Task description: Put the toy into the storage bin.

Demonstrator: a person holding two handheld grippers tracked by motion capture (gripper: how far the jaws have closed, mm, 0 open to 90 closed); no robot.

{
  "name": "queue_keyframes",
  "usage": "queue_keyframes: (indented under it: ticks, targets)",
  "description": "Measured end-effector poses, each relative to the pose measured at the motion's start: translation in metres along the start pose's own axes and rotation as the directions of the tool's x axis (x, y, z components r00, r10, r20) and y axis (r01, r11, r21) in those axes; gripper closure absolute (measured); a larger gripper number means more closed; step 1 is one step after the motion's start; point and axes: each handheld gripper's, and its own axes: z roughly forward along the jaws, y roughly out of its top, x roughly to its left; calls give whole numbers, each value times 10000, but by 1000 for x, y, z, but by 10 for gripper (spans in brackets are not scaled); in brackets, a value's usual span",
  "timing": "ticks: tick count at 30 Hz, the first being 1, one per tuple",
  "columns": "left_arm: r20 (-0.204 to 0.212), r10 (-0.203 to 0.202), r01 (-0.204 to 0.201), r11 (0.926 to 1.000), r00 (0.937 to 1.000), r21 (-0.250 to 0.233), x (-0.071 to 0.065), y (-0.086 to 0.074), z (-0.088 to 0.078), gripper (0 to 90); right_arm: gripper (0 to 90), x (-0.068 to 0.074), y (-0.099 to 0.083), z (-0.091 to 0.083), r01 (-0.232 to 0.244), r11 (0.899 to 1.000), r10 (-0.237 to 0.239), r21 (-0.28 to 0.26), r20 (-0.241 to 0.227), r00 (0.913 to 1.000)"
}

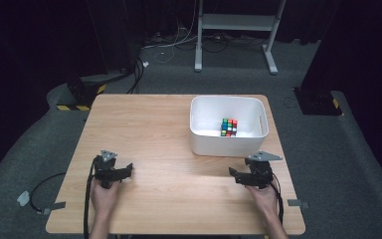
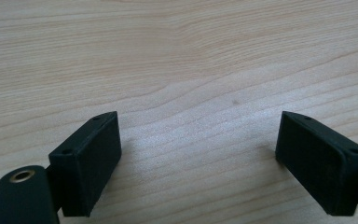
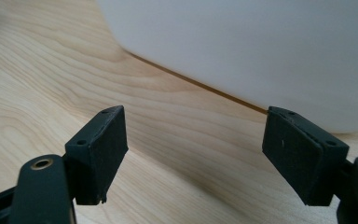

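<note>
A multicoloured puzzle cube [image 1: 229, 127] lies inside a white bin [image 1: 206, 142] at the back right of the wooden table [image 1: 154, 129]. My left gripper [image 1: 129, 169] rests low at the table's front left, held in a hand, its jaws wide apart with bare wood between them [image 2: 198, 144]. At the front right, just before the bin's near wall, my right gripper [image 1: 233, 173] is open too, nothing between its jaws [image 3: 196, 149]. The bin's white wall [image 3: 261, 51] rises close ahead in the right gripper view.
Cables trail from both grippers off the table's front edge. Beyond the table stand a white metal frame [image 1: 234, 22], loose cables on the grey floor, and dark stands with yellow-black striped bases [image 1: 74, 107] at left and right.
</note>
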Motion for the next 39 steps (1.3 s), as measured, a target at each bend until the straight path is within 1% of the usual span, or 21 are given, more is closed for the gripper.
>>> queue_keyframes:
  ticks: [2, 8, 16, 18, 20, 21, 23, 28, 31, 36, 39]
  targets:
    - [0, -3, 3, 10000, 10000, -1, 0, 0, 0, 144, 216, 0, -2, 4, 70, 9999, -72, 129, 127, 9999]
    - [-1, -3, 3, 10000, 10000, -2, 0, 0, 0, 144, 216, -5, -7, 13, -61, 9991, 45, 423, 368, 9993]
    - [-1, -4, 4, 10000, 10000, -4, 0, 0, 0, 143, 218, -11, -12, 23, -123, 9975, 76, 703, 667, 9977]
    - [-1, 0, 0, 10000, 10000, 0, 0, 0, 0, 143, 218, -12, -13, 26, -148, 9964, 86, 841, 738, 9972]
    - [1, -2, 2, 10000, 10000, -2, 0, 0, 0, 144, 218, -12, -14, 29, -55, 9961, -15, 885, 795, 9968]
    - [0, -2, 2, 10000, 10000, 0, 0, 0, 0, 143, 217, -12, -15, 30, -154, 9953, 75, 957, 825, 9966]
    - [1, -4, 4, 10000, 10000, -2, 0, 0, 0, 143, 218, -13, -15, 32, -154, 9950, 61, 986, 940, 9956]
    - [0, -3, 3, 10000, 10000, -1, 0, 0, 0, 143, 218, -14, -16, 35, -154, 9952, 53, 969, 1037, 9946]
    - [1, -2, 2, 10000, 10000, -1, 0, 0, 0, 143, 219, -15, -16, 36, -243, 9955, 148, 911, 1045, 9944]
    - [-2, 0, 0, 10000, 10000, -3, 0, 0, 0, 143, 219, -14, -17, 37, -76, 9960, -38, 894, 1263, 9920]
    - [-3, 1, -1, 10000, 10000, -4, 0, 0, 0, 143, 220, -13, -17, 38, -60, 9962, -54, 865, 1310, 9914]
